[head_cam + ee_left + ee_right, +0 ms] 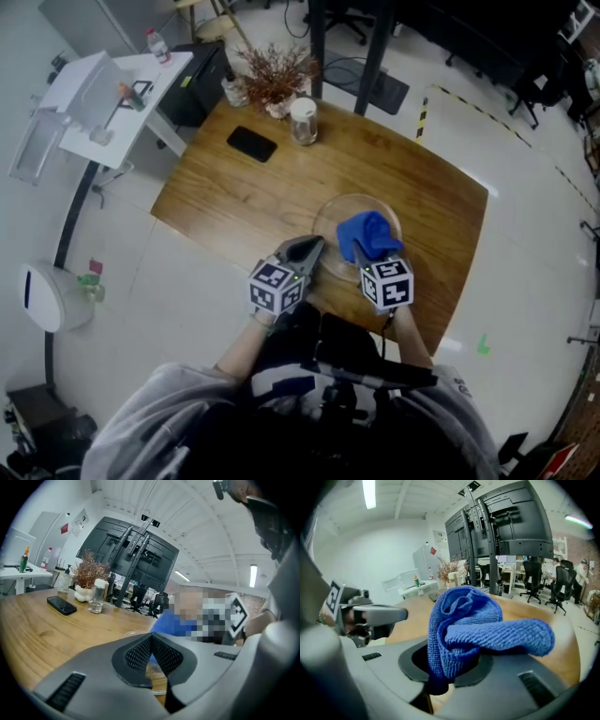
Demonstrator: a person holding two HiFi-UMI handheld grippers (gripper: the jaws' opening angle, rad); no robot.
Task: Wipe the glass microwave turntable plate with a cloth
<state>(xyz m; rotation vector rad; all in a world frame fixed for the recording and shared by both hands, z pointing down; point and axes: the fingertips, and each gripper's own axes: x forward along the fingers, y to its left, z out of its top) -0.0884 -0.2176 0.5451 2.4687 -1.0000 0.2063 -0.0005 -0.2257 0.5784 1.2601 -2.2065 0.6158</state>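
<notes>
My right gripper (449, 667) is clenched on the bunched blue microfibre cloth (474, 625), which sits over the round clear glass turntable plate (326, 223). The plate lies on the brown wooden table (234, 202), towards its 5 o'clock edge. My left gripper (151, 638) has its jaws closed tip to tip at the plate's 8 o'clock rim. I cannot tell whether they pinch the glass.

plate (332, 219): clear glass, round, flat on table (234, 197) | cloth (367, 234): blue, bunched, over plate, pinched in right gripper (440, 665)
</notes>
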